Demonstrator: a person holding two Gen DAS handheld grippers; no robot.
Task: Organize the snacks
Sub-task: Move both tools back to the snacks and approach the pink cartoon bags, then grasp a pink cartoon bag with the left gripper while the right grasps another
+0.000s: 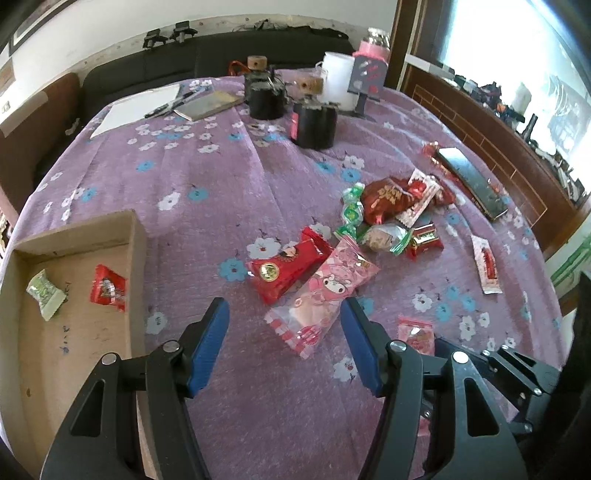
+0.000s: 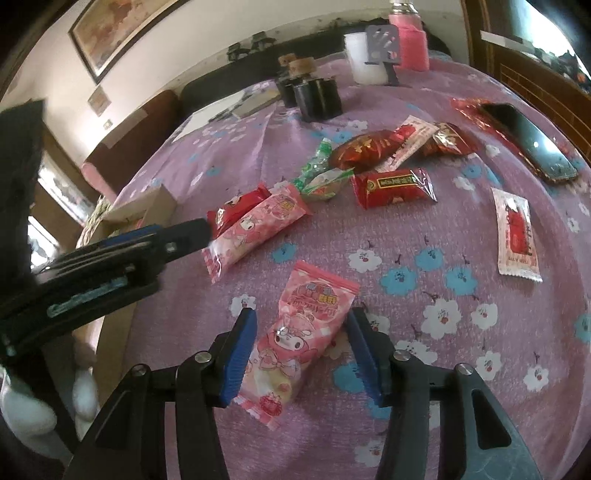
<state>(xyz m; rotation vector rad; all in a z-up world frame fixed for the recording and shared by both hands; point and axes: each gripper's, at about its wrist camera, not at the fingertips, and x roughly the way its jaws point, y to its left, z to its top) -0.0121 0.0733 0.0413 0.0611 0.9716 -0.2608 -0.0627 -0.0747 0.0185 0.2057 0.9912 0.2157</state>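
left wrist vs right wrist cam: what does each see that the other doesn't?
Left wrist only: the inside of the cardboard box, holding a green candy and a red candy.

Right wrist only: the framed picture on the wall, and the whole second pink snack pack lying between the open right hand-held gripper fingers.

Both: the pink snack pack by the open left hand-held gripper, and the phone.

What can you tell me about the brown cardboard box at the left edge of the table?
The shallow open-topped brown cardboard box sits on the purple floral tablecloth. It is scuffed and marked inside. It holds two wrapped snacks lying apart: a pale green candy and a small red packet. Neither gripper touches it.
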